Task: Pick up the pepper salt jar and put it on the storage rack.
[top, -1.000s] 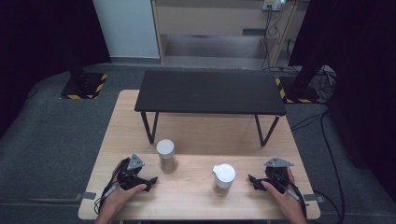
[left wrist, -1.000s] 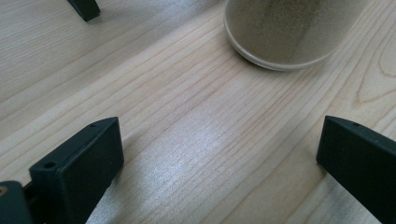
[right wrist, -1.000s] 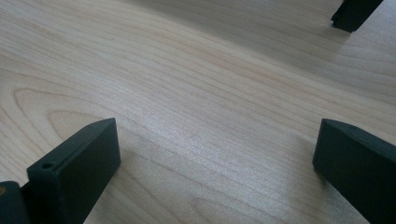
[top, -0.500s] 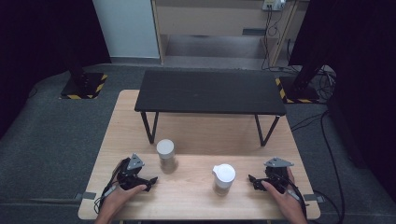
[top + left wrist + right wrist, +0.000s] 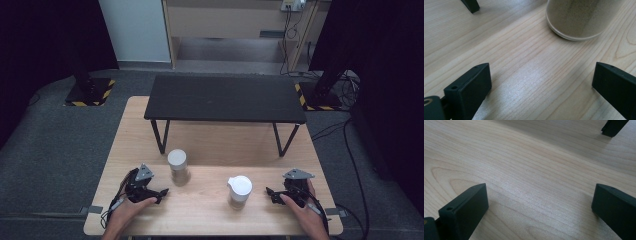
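A tall jar [image 5: 177,166] with a pale lid, full of beige grains, stands on the wooden table [image 5: 210,145] left of centre; its base [image 5: 580,20] is just beyond my left jaws. A white lidded pitcher [image 5: 239,191] stands right of centre. My left gripper [image 5: 161,192] rests on the table near the front left, open, jaws wide with bare wood between them [image 5: 541,77]. My right gripper [image 5: 270,192] rests at the front right, also open over bare wood [image 5: 540,195], a short way right of the pitcher.
A low black bench [image 5: 225,98] on thin black legs stands across the far half of the table; one leg foot [image 5: 471,5] shows ahead of my left gripper and another [image 5: 614,127] ahead of my right. Cables trail off the front edge.
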{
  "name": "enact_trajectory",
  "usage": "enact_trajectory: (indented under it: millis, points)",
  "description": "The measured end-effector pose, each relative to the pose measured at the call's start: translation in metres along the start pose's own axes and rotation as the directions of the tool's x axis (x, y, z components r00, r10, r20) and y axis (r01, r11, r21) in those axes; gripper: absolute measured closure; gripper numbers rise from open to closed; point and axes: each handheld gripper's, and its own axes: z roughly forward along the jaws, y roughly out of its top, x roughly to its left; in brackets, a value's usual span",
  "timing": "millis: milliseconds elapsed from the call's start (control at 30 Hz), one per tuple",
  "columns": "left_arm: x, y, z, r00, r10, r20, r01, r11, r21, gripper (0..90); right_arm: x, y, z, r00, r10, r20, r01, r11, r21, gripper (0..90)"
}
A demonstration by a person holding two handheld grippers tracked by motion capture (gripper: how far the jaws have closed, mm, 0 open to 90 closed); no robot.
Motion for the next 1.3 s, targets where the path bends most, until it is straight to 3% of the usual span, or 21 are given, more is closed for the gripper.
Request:
enact_trajectory:
  millis: [300,633,1300]
  points:
    - [-0.006,0.006,0.001,0.9992,0.040,0.004,-0.040,0.9992,0.002,1.1,0.000,0.000,0.000,1.0000,0.000,0.000,0.000,1.000,0.000,1.6]
    - [-0.011,0.010,0.000,0.9984,0.057,0.006,-0.056,0.9984,-0.011,1.2,0.000,0.000,0.000,1.0000,0.001,0.000,-0.001,1.000,0.000,1.6]
    - [-0.016,0.013,0.002,0.9986,0.040,0.033,-0.037,0.9956,-0.086,1.4,0.000,0.000,-0.001,1.0000,0.002,0.000,-0.002,1.000,0.000,1.7]
